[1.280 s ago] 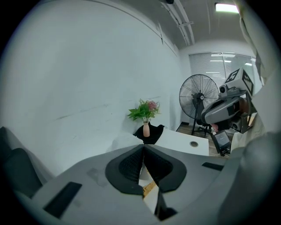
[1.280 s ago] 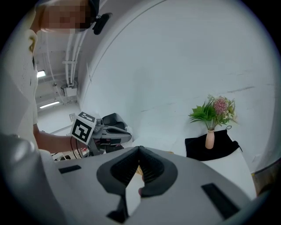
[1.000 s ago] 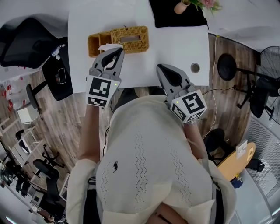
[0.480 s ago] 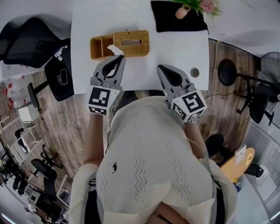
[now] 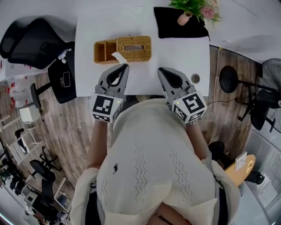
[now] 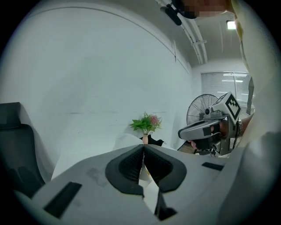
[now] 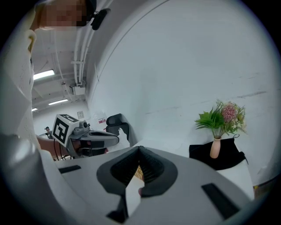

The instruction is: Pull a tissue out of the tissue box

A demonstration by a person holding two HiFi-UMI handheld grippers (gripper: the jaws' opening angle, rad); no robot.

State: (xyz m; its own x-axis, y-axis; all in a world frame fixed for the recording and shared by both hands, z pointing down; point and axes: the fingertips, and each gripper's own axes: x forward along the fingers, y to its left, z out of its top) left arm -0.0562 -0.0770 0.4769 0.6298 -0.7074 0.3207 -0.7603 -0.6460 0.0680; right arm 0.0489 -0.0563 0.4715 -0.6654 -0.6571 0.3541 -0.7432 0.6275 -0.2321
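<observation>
Left gripper (image 5: pixel 124 66): its fingers are pressed fully together on a corner of the white paper tissue (image 5: pixel 117 56), over the near edge of the surface.
Right gripper (image 5: pixel 160 70): its fingers meet at the tips with nothing between them. It also hangs over the near edge, well apart from the tissue on the right.
Tissue: it sticks out beyond the left fingertips toward the far left and is clear of the box's dark slot. In the head view it shows against the near side of the box.
Tissue box: the rectangular woven wicker tissue box (image 5: pixel 142 52) sits in the left half of the white surface (image 5: pixel 175 57), about midway between the near and far edges.
Beside the box: an open woven wicker holder (image 5: pixel 97 52) touches the box's left end, close to the left edge. The tissue's tip lies just in front of where the two meet.
Far right corner: a black cloth (image 5: pixel 175 28) carries a small pink vase (image 5: pixel 182 19) of green leaves and pink flowers (image 5: pixel 195 5).
Near right corner: a round grey grommet (image 5: pixel 195 79) is set into the surface.
Around the surface: a black office chair (image 5: pixel 22 41) stands off the left edge and a black standing fan (image 5: pixel 271 57) off the right, both on the wooden floor.
</observation>
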